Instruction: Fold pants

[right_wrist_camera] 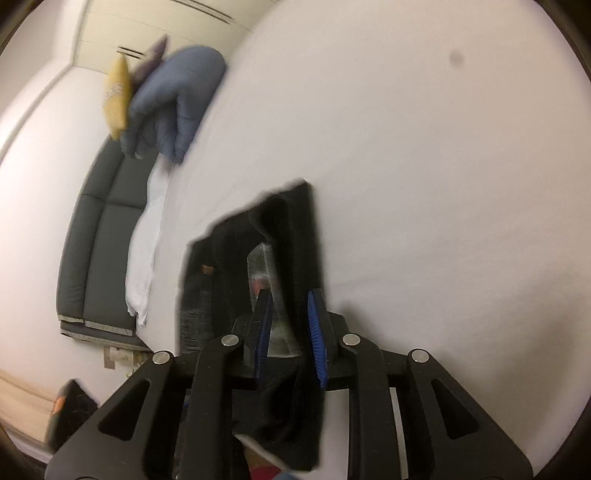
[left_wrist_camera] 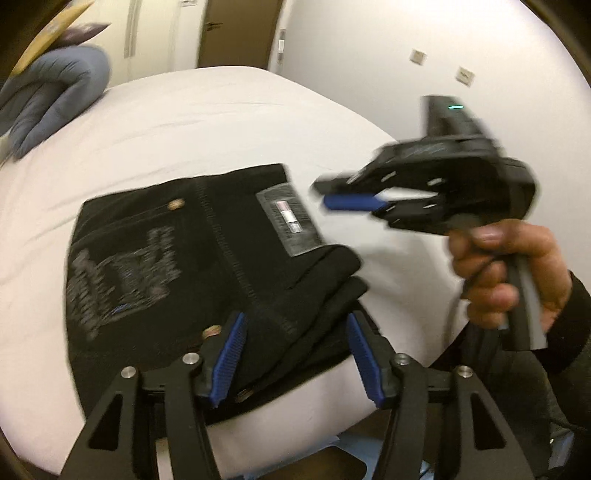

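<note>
The black pants [left_wrist_camera: 177, 266] lie folded on the white bed [left_wrist_camera: 184, 122], with a grey label near their right edge. My left gripper [left_wrist_camera: 295, 354] is open, its blue pads on either side of the near right corner of the pants. My right gripper [left_wrist_camera: 351, 201] shows in the left wrist view, held in the air right of the pants, fingers nearly closed and empty there. In the right wrist view my right gripper [right_wrist_camera: 290, 332] stands over the pants [right_wrist_camera: 258, 266]; dark cloth lies between its narrowly parted pads, and I cannot tell whether they grip it.
A blue-grey quilted bundle [left_wrist_camera: 55, 96] lies at the bed's far left corner, with a yellow pillow [right_wrist_camera: 118, 99] beside it. A dark grey padded panel [right_wrist_camera: 99, 243] runs beside the bed. A door [left_wrist_camera: 236, 33] and white wall stand beyond. Both views are motion-blurred.
</note>
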Motion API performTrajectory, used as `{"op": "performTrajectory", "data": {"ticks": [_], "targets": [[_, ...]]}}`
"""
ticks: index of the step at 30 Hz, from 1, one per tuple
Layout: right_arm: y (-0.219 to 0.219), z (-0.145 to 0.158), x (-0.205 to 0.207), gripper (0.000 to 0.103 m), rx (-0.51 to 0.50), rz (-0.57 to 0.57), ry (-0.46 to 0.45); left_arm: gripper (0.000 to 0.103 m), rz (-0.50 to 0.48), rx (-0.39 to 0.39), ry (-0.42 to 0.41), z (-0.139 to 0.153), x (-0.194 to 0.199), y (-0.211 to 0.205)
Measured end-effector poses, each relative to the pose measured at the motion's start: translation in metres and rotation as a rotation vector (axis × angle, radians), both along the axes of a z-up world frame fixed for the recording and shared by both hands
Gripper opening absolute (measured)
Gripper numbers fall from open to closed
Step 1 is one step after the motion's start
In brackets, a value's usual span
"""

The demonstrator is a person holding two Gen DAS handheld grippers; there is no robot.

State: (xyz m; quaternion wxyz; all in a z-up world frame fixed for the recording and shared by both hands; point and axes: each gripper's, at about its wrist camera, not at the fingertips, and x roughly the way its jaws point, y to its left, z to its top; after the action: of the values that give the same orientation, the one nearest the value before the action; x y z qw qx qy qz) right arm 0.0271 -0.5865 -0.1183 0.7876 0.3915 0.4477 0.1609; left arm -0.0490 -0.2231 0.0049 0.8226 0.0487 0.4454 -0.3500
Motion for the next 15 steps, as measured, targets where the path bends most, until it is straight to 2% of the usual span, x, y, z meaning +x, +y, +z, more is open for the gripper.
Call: {"op": "performTrajectory", "data": {"ticks": [2,4,6,8,11,15], "targets": [[0.015,0.023,-0.006,0.02,0.021,0.056,-0.077,0.059,0.041,-0.015,0.02,-0.006,0.002,0.016],[0.039,0.031,-0.006,0.02,-0.021,0.148,-0.091,0.059,0.075,-0.013,0.027,-0.007,0.01,0.026],[0.059,0.02,-0.005,0.02,-0.105,0.218,-0.032,0.059,0.123,-0.031,0.046,-0.006,0.021,0.041],[0.077,-0.008,-0.008,0.019,-0.238,0.265,0.07,0.059,0.168,-0.049,0.039,0.002,0.033,0.052],[0.083,-0.008,-0.024,0.019,-0.31,0.261,-0.021,0.059,0.19,-0.05,0.028,0.011,0.065,0.056],[0.091,-0.008,-0.021,0.019,-0.36,0.251,-0.016,0.059,0.176,0.002,0.024,0.006,0.123,0.045]]}}
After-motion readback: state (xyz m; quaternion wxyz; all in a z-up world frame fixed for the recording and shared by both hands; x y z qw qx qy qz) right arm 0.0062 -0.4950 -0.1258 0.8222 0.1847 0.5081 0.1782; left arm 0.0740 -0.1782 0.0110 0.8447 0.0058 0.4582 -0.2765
